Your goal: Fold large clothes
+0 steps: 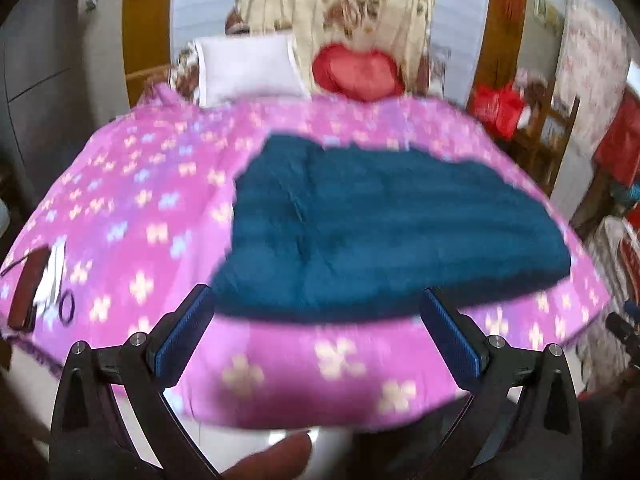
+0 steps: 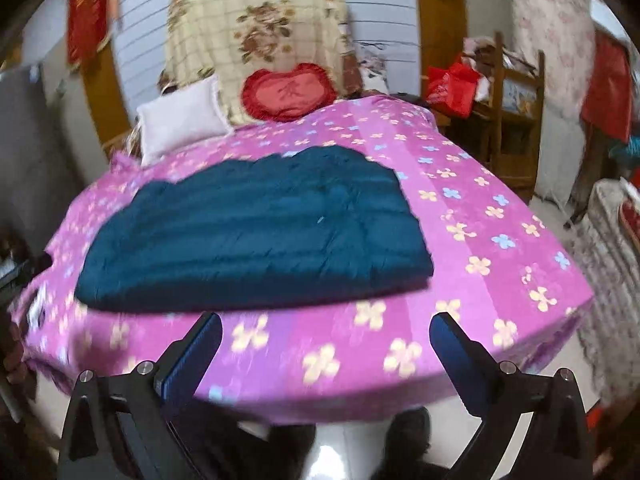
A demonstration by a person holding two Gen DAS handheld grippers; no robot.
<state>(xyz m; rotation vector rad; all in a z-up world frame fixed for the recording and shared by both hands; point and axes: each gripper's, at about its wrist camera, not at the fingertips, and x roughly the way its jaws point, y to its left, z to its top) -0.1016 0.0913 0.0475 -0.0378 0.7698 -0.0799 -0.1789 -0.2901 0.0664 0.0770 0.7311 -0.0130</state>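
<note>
A dark teal quilted garment [image 1: 360,224] lies folded flat on the pink flowered bed cover [image 1: 132,208]. It also shows in the right wrist view [image 2: 256,228] on the same cover [image 2: 480,240]. My left gripper [image 1: 316,300] is open and empty, held above the bed's near edge just short of the garment's front hem. My right gripper [image 2: 326,324] is open and empty, over the near part of the cover, a little in front of the garment.
A white pillow [image 2: 180,120] and a red heart cushion [image 2: 290,92] lie at the bed head. A brown case and cables [image 1: 32,292] lie on the bed's left corner. A wooden shelf [image 2: 516,112] stands to the right. My shoes [image 2: 408,428] show below.
</note>
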